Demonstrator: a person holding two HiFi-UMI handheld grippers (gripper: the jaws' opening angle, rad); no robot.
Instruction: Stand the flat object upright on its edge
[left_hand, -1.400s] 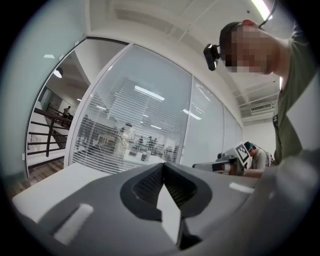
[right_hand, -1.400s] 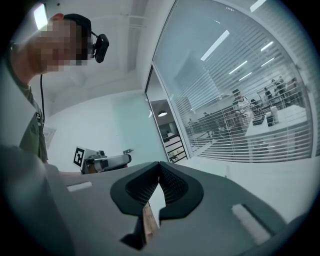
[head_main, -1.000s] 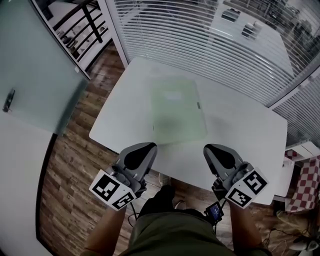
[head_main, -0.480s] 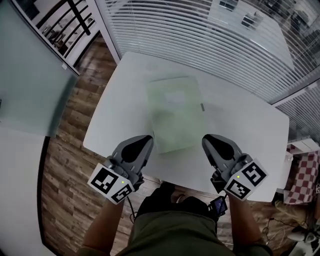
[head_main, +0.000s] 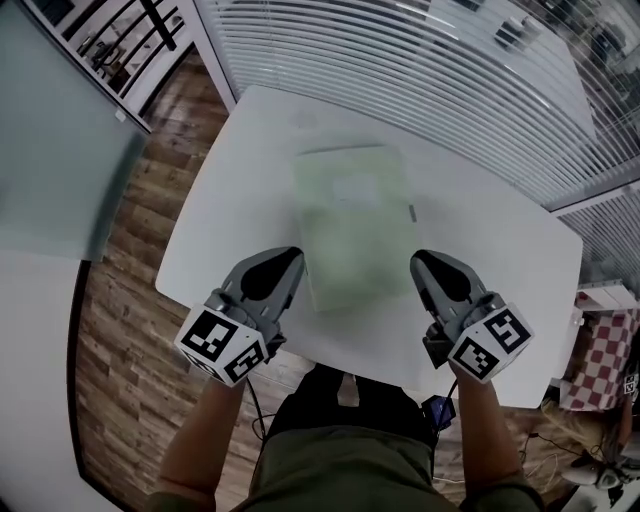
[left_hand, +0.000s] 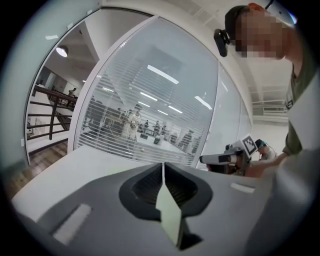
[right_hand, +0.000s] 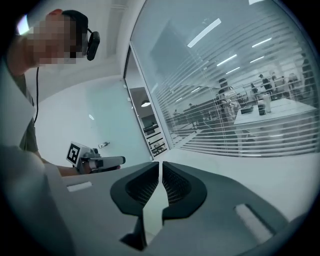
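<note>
Count: one green flat object (head_main: 352, 225), lying flat on one white tabletop (head_main: 480, 250).
Left claw (head_main: 293, 260): jaws together, holding nothing.
Right claw (head_main: 418, 260): jaws together, holding nothing.

The left gripper (head_main: 293, 258) and the right gripper (head_main: 419, 260) now reach further forward over the white table (head_main: 235, 190). Their tips flank the near end of the pale green folder (head_main: 352, 225), where a second ago they stopped just short of it.

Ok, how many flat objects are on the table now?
1: a pale green folder lies flat on the white table, its near end between the left gripper and right gripper, which hide a little tabletop.
</note>
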